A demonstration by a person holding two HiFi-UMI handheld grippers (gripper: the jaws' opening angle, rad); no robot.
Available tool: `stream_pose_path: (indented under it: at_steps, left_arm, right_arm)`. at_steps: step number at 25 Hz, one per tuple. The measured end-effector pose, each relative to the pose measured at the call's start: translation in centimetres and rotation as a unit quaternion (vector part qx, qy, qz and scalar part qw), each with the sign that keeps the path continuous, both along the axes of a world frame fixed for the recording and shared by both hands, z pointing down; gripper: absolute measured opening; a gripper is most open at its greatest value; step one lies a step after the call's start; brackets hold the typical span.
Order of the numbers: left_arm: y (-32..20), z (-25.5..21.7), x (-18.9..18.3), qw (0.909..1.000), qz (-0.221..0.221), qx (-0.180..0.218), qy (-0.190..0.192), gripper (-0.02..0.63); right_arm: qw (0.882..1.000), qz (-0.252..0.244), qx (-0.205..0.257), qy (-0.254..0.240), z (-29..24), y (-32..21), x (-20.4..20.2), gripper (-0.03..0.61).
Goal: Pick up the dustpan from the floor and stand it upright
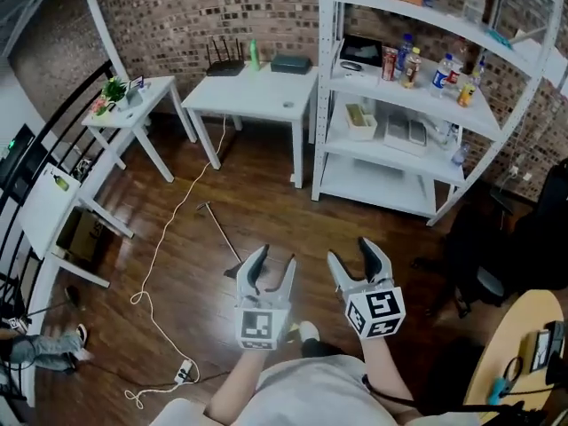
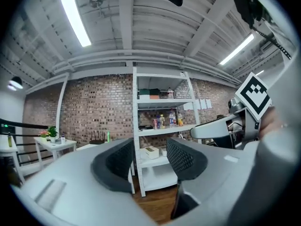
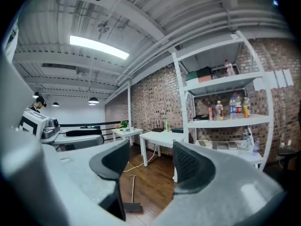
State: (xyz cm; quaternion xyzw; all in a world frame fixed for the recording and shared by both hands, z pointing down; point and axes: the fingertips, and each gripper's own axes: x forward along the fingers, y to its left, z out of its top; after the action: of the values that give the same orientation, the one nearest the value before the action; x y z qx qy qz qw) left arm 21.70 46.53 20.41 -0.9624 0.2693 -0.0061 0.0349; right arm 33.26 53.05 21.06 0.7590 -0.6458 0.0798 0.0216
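Note:
The dustpan (image 1: 219,229) lies flat on the wooden floor, its long thin handle running back toward the tables and its dark pan partly hidden behind my left gripper (image 1: 273,263). That gripper hovers above the pan end, open and empty. My right gripper (image 1: 352,254) is beside it on the right, also open and empty. In the right gripper view the dustpan (image 3: 132,188) shows low on the floor between the open right gripper (image 3: 150,166) jaws, well ahead of them. The left gripper (image 2: 148,161) looks level at the shelf rack, with nothing between its pads.
A white shelf rack (image 1: 390,162) with bottles and boxes stands at the back right. Two white tables (image 1: 257,91) (image 1: 133,114) stand at the back. A white cable (image 1: 169,229) runs over the floor to a power strip (image 1: 184,373). A black chair (image 1: 470,256) and a round wooden table (image 1: 524,327) are at the right.

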Motion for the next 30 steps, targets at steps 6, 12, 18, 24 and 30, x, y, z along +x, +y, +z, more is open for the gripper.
stream_pose_path:
  at_steps: [6, 12, 18, 24, 30]
  left_arm:
    - [-7.5, 1.7, -4.0, 0.9902, -0.134, -0.028, -0.029, 0.241]
    - [-12.3, 3.2, -8.8, 0.9727, -0.222, -0.056, -0.04, 0.239]
    - [-19.4, 4.6, -13.1, 0.9624, -0.261, -0.071, -0.022, 0.232]
    - [-30.0, 4.2, -16.4, 0.9583, -0.28, -0.056, 0.007, 0.221]
    - [-39.1, 5.5, -20.6, 0.9516, -0.297, -0.076, 0.023, 0.221]
  right_arm:
    - [0.99, -0.138, -0.019, -0.032, 2.0, -10.9, -2.2, 0.278]
    - [0.967, -0.246, -0.044, -0.042, 3.5, -18.2, -7.2, 0.278]
    - [0.951, -0.302, -0.051, -0.036, 4.6, -26.5, -12.3, 0.276]
    - [0.94, -0.335, -0.056, -0.032, 4.9, -36.8, -16.0, 0.276]
    - [0.931, -0.351, -0.093, -0.022, 7.0, -45.6, -19.8, 0.276]
